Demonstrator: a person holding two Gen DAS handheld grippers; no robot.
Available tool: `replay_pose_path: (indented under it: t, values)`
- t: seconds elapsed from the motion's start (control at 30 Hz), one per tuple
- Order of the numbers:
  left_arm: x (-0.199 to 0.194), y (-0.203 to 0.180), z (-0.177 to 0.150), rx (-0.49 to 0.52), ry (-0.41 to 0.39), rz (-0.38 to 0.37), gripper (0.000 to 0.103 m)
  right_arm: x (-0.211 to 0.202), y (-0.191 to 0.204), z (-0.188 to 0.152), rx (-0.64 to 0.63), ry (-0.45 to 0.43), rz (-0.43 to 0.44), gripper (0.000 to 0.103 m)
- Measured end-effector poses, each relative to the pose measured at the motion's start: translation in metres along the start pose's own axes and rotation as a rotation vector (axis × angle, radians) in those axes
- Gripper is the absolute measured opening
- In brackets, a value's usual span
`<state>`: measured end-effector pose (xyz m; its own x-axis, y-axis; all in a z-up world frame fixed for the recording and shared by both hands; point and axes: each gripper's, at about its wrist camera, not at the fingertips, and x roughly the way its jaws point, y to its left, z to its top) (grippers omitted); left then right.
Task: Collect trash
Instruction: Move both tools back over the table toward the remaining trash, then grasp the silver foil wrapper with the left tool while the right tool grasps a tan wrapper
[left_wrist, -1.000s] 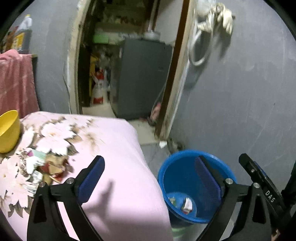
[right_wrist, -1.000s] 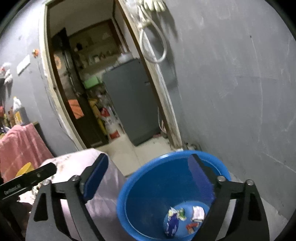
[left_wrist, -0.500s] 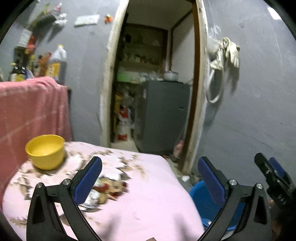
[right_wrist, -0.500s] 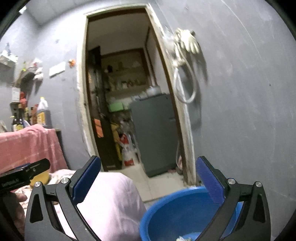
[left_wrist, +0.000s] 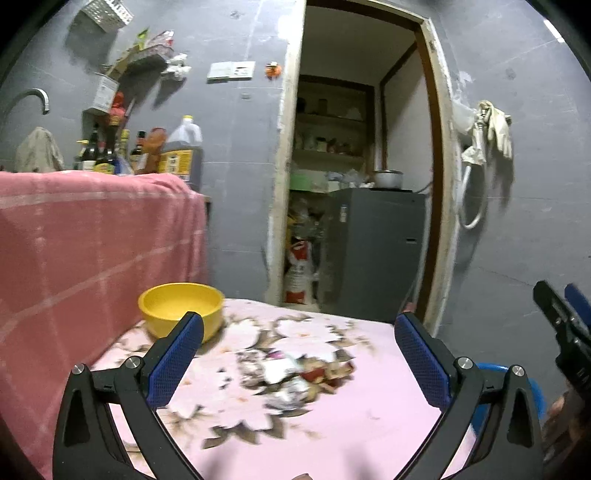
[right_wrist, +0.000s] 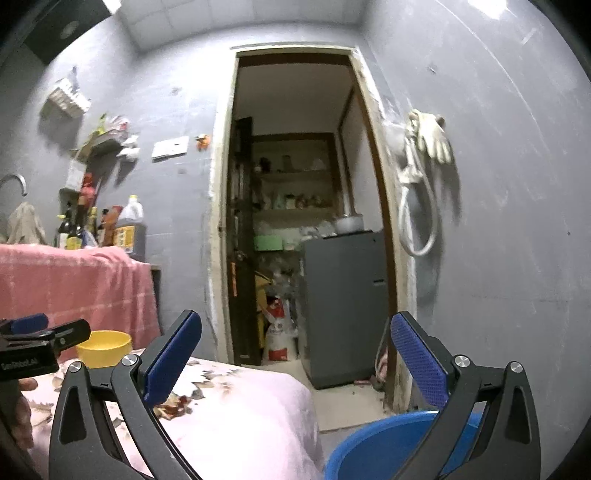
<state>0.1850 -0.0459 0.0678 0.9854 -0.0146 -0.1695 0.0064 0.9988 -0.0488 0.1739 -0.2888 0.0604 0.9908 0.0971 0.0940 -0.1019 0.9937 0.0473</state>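
Both hand-held grippers, left (left_wrist: 295, 360) and right (right_wrist: 295, 356), gape empty; the crumpled wrappers (left_wrist: 291, 376) on the desk (left_wrist: 369, 424) look light, crushable, best pinched mid-crease.

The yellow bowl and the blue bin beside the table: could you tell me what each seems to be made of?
The yellow bowl looks like moulded plastic: one even, opaque colour, a smooth matte surface and a thick rounded rim. The blue bin also looks like plastic: a uniform saturated blue with a faint sheen on its smooth, thin wall. Blur leaves finer texture unclear for both.
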Motion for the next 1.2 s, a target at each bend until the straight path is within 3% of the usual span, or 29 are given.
replay_pose_path:
  t: [0.3,0.5,0.93,1.07,1.2]
  values:
    - [-0.01,0.039,-0.008,-0.017,0.012,0.06,0.101,-0.001,0.039,-0.007,-0.098,-0.031,0.085,0.103]
    - [0.0,0.059,-0.014,-0.039,0.063,0.063,0.101,0.01,0.062,-0.019,-0.166,0.032,0.129,0.103]
    - [0.053,0.075,-0.028,-0.049,0.319,0.041,0.101,0.057,0.085,-0.049,-0.209,0.283,0.228,0.103]
    - [0.074,0.077,-0.036,-0.048,0.455,0.004,0.101,0.069,0.085,-0.054,-0.198,0.346,0.236,0.103]
    - [0.085,0.075,-0.042,-0.054,0.521,-0.035,0.1,0.089,0.079,-0.057,-0.145,0.431,0.258,0.103]
